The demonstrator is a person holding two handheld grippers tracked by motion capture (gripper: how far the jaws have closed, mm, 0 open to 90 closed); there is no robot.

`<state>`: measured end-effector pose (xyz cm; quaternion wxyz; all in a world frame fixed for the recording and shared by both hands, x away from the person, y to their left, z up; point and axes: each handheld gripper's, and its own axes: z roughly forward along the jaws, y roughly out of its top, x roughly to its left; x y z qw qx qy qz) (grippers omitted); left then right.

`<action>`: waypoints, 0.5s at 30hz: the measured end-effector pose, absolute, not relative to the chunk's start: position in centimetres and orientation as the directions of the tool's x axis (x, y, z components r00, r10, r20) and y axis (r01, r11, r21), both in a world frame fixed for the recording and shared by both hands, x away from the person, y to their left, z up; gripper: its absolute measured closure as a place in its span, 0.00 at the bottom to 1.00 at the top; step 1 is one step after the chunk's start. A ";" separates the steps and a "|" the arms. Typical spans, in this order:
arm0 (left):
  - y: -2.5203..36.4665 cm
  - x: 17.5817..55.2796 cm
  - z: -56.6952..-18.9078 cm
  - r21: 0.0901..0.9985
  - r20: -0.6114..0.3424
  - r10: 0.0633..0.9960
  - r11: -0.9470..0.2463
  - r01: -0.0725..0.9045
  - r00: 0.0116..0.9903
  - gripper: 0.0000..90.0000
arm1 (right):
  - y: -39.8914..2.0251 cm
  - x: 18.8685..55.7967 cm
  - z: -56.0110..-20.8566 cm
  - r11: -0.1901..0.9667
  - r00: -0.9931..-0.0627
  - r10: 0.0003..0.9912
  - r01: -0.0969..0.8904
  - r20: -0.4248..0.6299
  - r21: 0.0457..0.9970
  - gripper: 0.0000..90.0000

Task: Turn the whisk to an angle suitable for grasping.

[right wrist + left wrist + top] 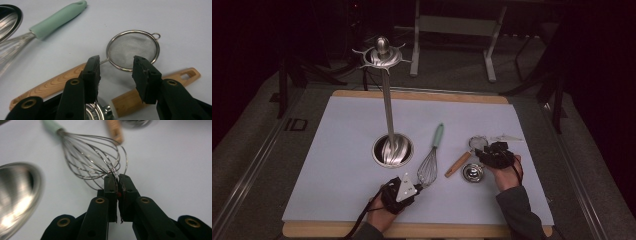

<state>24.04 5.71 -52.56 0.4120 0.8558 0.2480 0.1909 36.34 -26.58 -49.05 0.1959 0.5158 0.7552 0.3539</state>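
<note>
The left gripper (117, 181) is clamping the wire loops of a balloon whisk (95, 157) at their far tip, the two jaws pressed nearly together with only the thin wires pinched between the pads. The grip is sitting at the crown of the wire cage, not on the mint-green handle (51, 125), which is pointing away beyond the fingertips. Judged from this hold, the whisk is being dragged or steered across the white mat (342, 130) by its head, probably so the handle end can be brought toward the steel utensil stand (387, 100). The stand's round base (17, 195) is lying just to one side of the fingers in the left gripper view, near the wires but apart from them.

The right gripper (115, 68) is hovering with its jaws standing apart and nothing pinched between them. Just beyond its fingertips, a small mesh strainer (133, 48) is lying flat on the mat with its hanging loop on the far rim. Its wooden handle (50, 85) is running under the left-hand jaw, and a second wooden-handled utensil (160, 87) is lying under the other. A shiny metal cup (473, 172) is sitting close below the jaws. The open stance suggests this hand is waiting, lined up over the strainer.

A pinch on springy wire is likely to slip or twist.
</note>
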 end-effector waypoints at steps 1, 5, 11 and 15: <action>5.0 23.9 -52.7 0.803 0.113 0.575 -0.533 0.266 0.810 0.95 | -26.6 36.3 -49.0 0.217 -0.391 0.918 0.641 0.069 0.737 0.64; 3.1 23.3 -52.7 0.800 0.105 0.537 -0.546 0.250 0.837 0.95 | -25.7 36.5 -48.7 0.231 -0.413 0.908 0.631 0.068 0.741 0.63; 3.0 22.8 -52.6 0.800 0.125 0.510 -0.560 0.218 0.851 0.93 | -24.5 36.7 -48.5 0.252 -0.440 0.895 0.621 0.065 0.742 0.63; 4.0 22.8 -52.6 0.800 0.132 0.518 -0.559 0.218 0.845 0.83 | -23.5 36.8 -48.3 0.265 -0.460 0.885 0.613 0.064 0.744 0.63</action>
